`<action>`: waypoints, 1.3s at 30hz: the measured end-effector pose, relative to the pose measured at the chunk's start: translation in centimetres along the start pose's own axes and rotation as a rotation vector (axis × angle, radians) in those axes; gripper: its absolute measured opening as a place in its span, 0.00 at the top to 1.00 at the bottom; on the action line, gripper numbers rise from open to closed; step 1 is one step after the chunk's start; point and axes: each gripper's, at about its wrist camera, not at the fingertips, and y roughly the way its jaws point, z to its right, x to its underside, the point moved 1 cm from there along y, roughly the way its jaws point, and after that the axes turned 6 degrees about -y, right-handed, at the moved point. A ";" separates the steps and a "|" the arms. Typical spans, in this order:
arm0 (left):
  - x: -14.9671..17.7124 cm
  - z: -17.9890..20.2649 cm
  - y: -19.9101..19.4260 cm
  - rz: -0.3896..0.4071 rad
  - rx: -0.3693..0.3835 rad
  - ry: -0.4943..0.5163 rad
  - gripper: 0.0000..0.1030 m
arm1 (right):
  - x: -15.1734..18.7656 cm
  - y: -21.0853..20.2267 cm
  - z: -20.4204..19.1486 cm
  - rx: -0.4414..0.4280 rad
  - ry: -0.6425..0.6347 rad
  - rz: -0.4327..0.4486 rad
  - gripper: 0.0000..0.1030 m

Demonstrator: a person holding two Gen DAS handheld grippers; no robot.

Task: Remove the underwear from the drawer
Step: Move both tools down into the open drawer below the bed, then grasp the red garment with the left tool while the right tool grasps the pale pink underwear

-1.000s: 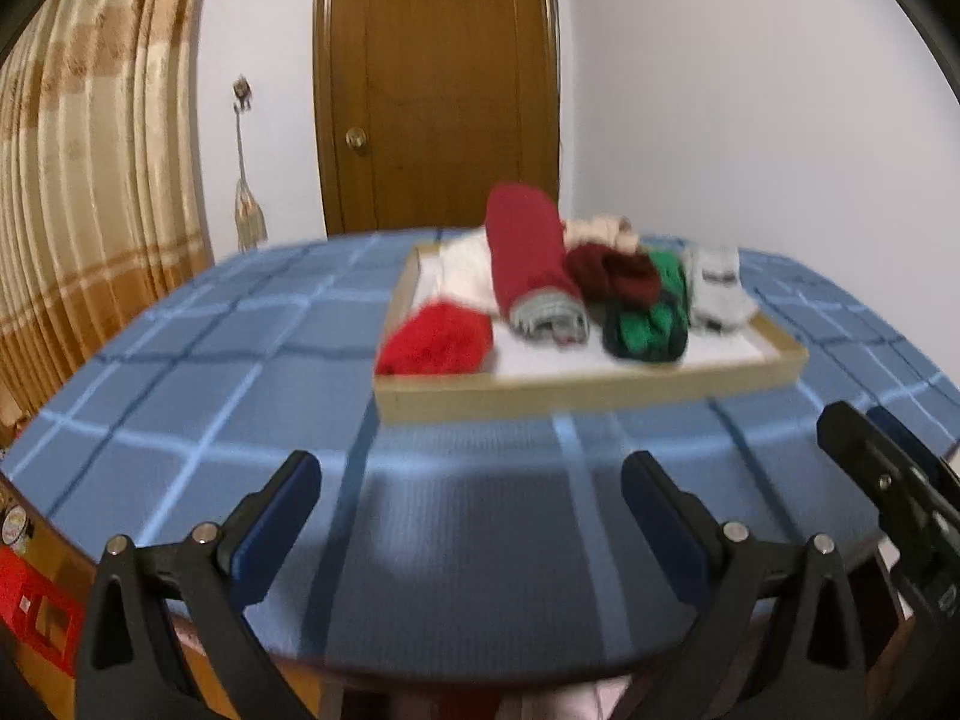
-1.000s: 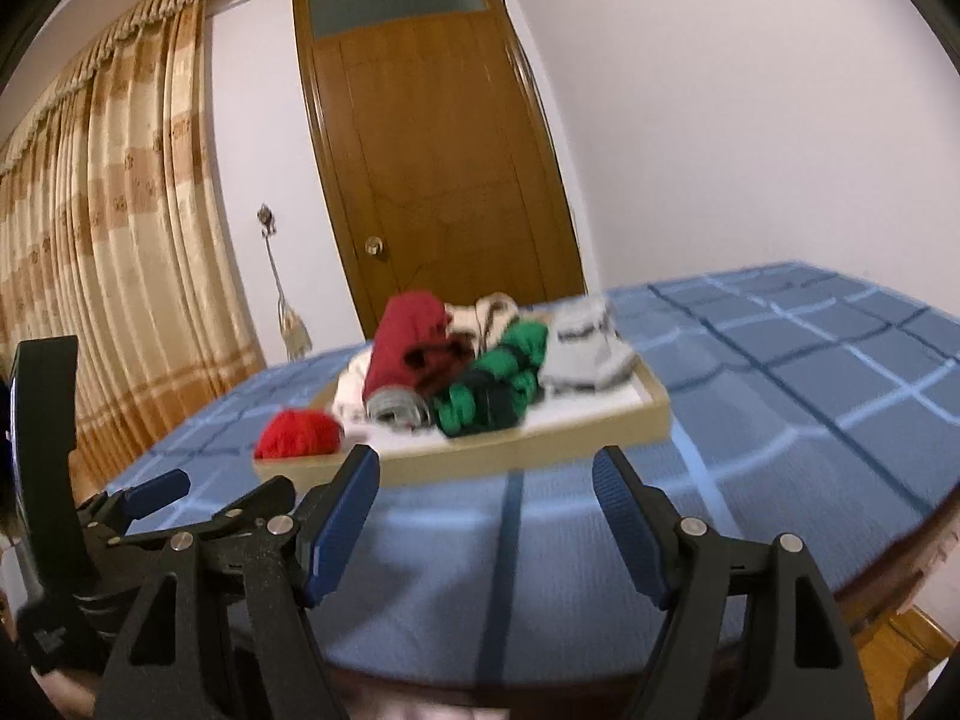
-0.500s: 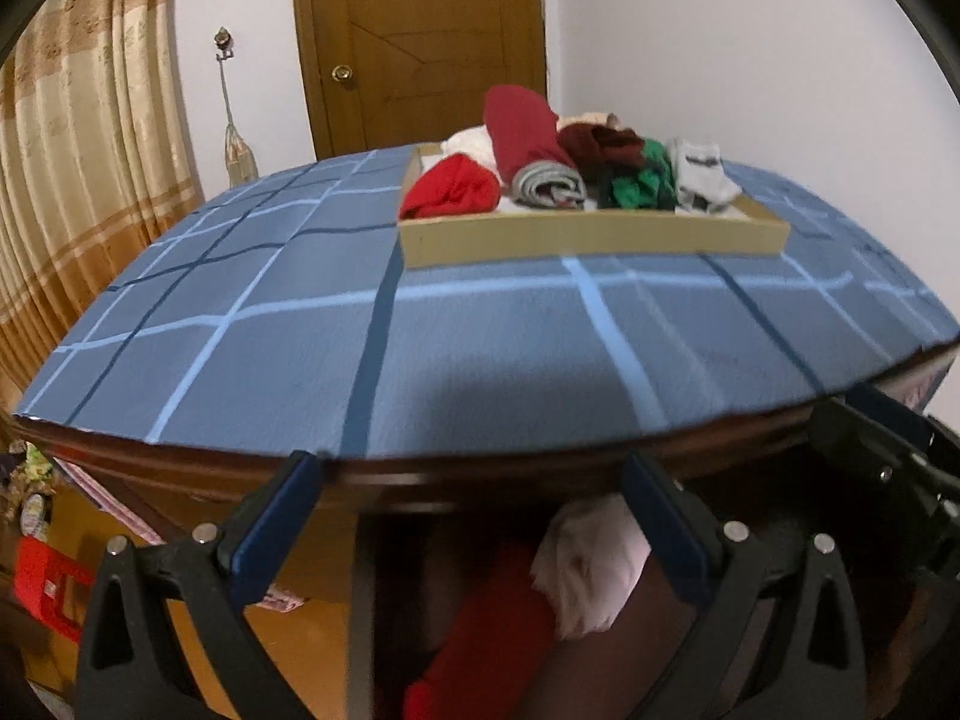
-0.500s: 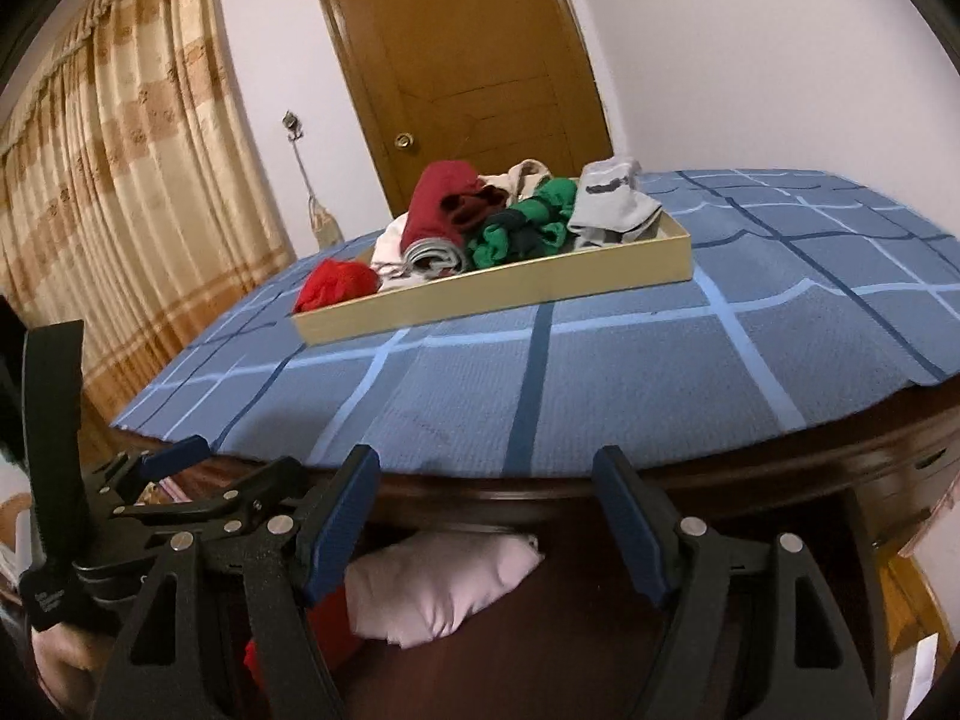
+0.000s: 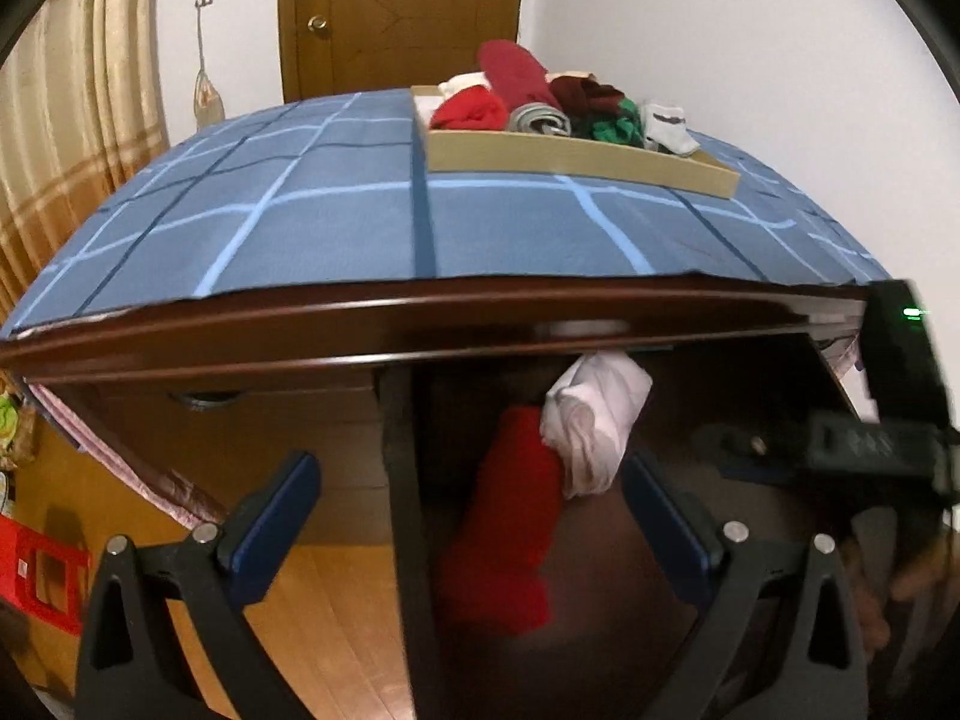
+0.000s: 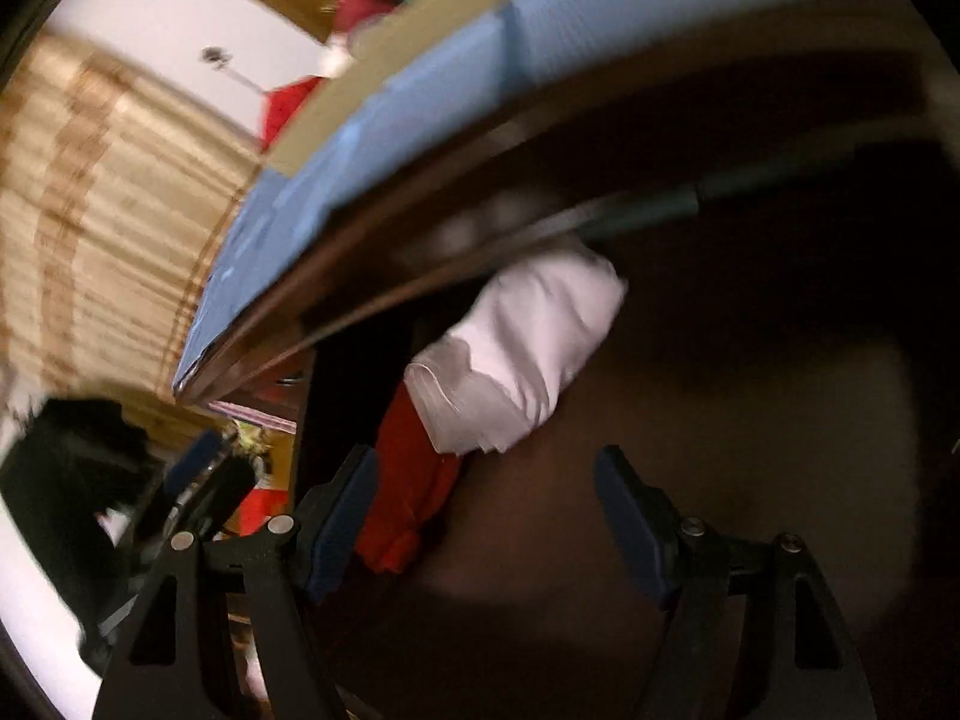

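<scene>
The open drawer (image 5: 708, 546) under the tabletop (image 5: 336, 222) holds two pieces of underwear: a pale pink-white bundle (image 5: 594, 420) at the back, partly tucked below the tabletop's dark wooden edge, and a red piece (image 5: 510, 534) lying just in front of it and touching it. On the blue checked cloth a shallow wooden tray (image 5: 576, 159) carries rolled garments in red, dark red, grey, green and white. The left tool (image 5: 468, 516) hangs released above the drawer, the red piece between its spread fingers but untouched. The right tool (image 6: 486, 516) is likewise released, nothing gripped, pointing into the drawer near both pieces
</scene>
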 end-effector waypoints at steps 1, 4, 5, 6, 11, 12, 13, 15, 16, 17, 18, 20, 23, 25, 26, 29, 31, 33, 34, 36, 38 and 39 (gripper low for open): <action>0.1 -0.3 -0.1 0.005 -0.008 0.002 0.01 | 0.0 0.6 0.4 -0.012 0.046 -0.009 0.27; 0.5 -0.9 -0.1 0.003 -0.019 0.010 0.01 | 0.1 2.8 1.5 -0.045 0.198 -0.038 0.27; 0.6 -1.1 0.0 0.001 -0.017 0.009 0.01 | 0.1 3.4 1.5 -0.047 0.219 -0.042 0.27; 0.8 -1.3 0.1 -0.002 -0.014 0.008 0.01 | 0.1 4.3 1.2 -0.050 0.226 -0.040 0.27; 1.5 -1.9 0.4 -0.024 -0.005 0.029 0.01 | -0.3 6.7 -0.4 -0.009 0.242 0.001 0.27; 1.6 -2.0 0.6 -0.030 -0.012 0.039 0.01 | -0.4 7.0 -0.5 0.008 0.250 0.014 0.27; 1.7 -2.1 0.6 -0.033 -0.019 0.047 0.01 | -0.4 7.5 -0.8 0.028 0.253 0.024 0.27; 1.9 -2.3 0.7 -0.035 -0.023 0.053 0.01 | -0.4 8.6 -1.2 0.051 0.268 0.017 0.27; 1.9 -2.5 0.7 -0.039 -0.020 0.051 0.01 | -0.4 9.0 -1.4 0.054 0.276 0.013 0.27; 1.9 -2.6 0.7 -0.042 -0.013 0.049 0.01 | -0.3 9.4 -1.6 0.071 0.277 0.004 0.27; 1.8 -2.8 0.7 -0.043 -0.004 0.046 0.01 | -0.2 9.8 -1.7 0.093 0.274 -0.007 0.27; 1.7 -2.9 0.7 -0.049 0.011 0.039 0.01 | 0.0 9.9 -2.0 0.105 0.268 -0.004 0.37; 1.6 -2.6 1.0 -0.073 0.049 0.030 0.01 | 0.0 9.7 -2.1 0.113 0.257 -0.027 0.51; 1.4 -1.9 1.2 -0.093 0.077 0.031 0.01 | -0.2 9.5 -2.1 0.129 0.245 -0.045 0.56; 1.4 -1.3 1.3 -0.101 0.089 0.041 0.01 | -0.3 9.4 -2.0 0.133 0.231 -0.060 0.58; 1.5 0.6 1.6 -0.122 0.106 0.094 0.01 | -0.4 8.8 -1.3 0.145 0.229 -0.118 0.62; 1.5 2.0 2.0 -0.141 0.108 0.133 0.01 | -0.1 8.1 -0.4 0.139 0.234 -0.155 0.62; 1.5 3.2 2.7 -0.169 0.106 0.160 0.01 | 0.0 7.0 0.4 0.159 0.216 -0.178 0.62; 1.5 3.8 3.1 -0.186 0.108 0.174 0.01 | 0.0 6.5 0.8 0.166 0.206 -0.191 0.62; 1.4 4.7 3.9 -0.215 0.103 0.195 0.01 | -0.1 5.6 1.5 0.181 0.169 -0.235 0.62; 1.3 5.5 5.0 -0.250 0.086 0.204 0.01 | -0.1 4.8 1.7 0.201 0.110 -0.278 0.62; 1.2 5.7 5.6 -0.268 0.076 0.205 0.01 | 0.2 4.4 1.9 0.225 0.067 -0.295 0.62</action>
